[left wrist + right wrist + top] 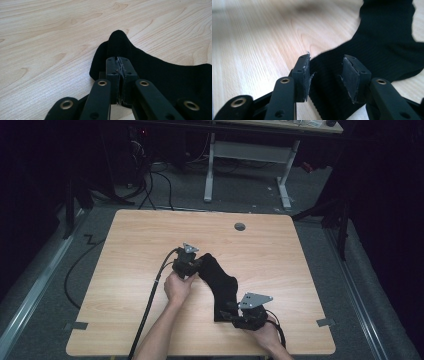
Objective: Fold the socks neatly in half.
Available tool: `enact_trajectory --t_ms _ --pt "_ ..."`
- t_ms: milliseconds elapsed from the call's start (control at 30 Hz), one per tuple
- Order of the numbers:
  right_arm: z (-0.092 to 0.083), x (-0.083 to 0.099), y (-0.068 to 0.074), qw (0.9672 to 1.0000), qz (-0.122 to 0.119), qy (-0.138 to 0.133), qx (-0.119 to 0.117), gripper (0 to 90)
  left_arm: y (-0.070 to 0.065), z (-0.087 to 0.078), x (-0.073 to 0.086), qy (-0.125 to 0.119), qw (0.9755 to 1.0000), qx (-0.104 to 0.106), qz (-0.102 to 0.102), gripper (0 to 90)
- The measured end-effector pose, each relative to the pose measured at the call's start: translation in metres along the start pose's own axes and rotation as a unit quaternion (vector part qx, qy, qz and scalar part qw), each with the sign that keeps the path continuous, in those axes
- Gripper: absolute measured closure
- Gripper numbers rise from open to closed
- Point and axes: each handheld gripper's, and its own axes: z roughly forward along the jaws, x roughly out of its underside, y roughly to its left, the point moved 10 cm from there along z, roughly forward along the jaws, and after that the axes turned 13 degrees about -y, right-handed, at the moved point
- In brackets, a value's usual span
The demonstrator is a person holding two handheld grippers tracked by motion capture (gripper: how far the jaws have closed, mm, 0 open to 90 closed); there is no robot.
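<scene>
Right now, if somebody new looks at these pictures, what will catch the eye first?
First the black sock, lying bent on the pale wooden table, near the middle. The left gripper is shut on the sock's far end, while the right gripper stands open over the near end, its jaws not pressing the cloth between them.

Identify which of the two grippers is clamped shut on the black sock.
The left gripper, at the sock's far end: its jaws are pressed together on the fabric, while the right gripper's jaws stand apart.

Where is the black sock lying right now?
In the high view the black sock lies on the wooden table, right of centre and toward the near edge, stretched between the left tongs at its far end and the right tongs.
</scene>
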Motion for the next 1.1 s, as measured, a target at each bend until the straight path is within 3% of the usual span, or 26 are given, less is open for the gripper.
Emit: enact_trajectory --t_ms 167,233,333,467,533,633,733,967,1100 --pt "-0.003 -0.008 -0.005 0.9996 0.022 -0.019 -0.004 55.7 0.000 0.000 0.001 0.002 1.0000 0.001 0.001 87.1" --pt "-0.002 -0.009 -0.008 0.9995 0.026 -0.019 0.005 59.4 -0.001 0.000 0.001 0.003 1.0000 0.001 0.002 87.1" --pt "0.001 -0.006 -0.014 0.9991 0.031 0.000 0.029 62.9 -0.002 0.001 0.002 0.004 1.0000 0.004 0.003 87.1" --pt "0.006 0.000 -0.007 0.9994 0.028 0.023 -0.002 60.5 -0.004 0.000 0.001 0.002 1.0000 0.005 0.007 87.1" --pt "0.008 0.007 -0.004 0.9989 0.022 0.041 -0.004 60.8 -0.003 0.000 0.001 0.002 1.0000 0.005 0.007 87.1" --pt "0.012 0.014 -0.004 0.9982 0.020 0.056 -0.005 75.0 -0.003 -0.001 0.001 0.002 1.0000 0.005 0.008 87.1" --pt "0.011 0.012 -0.004 0.9986 0.005 0.052 0.000 84.8 -0.003 -0.001 0.000 -0.001 1.0000 0.007 0.005 87.1" --pt "-0.001 -0.012 -0.006 0.9992 -0.025 0.021 0.021 85.8 -0.004 -0.004 -0.008 -0.011 0.9999 0.012 -0.004 87.1" --pt "-0.006 -0.023 0.000 0.9992 -0.035 0.011 0.014 85.7 -0.004 -0.004 -0.008 -0.009 0.9999 0.012 -0.001 87.2"
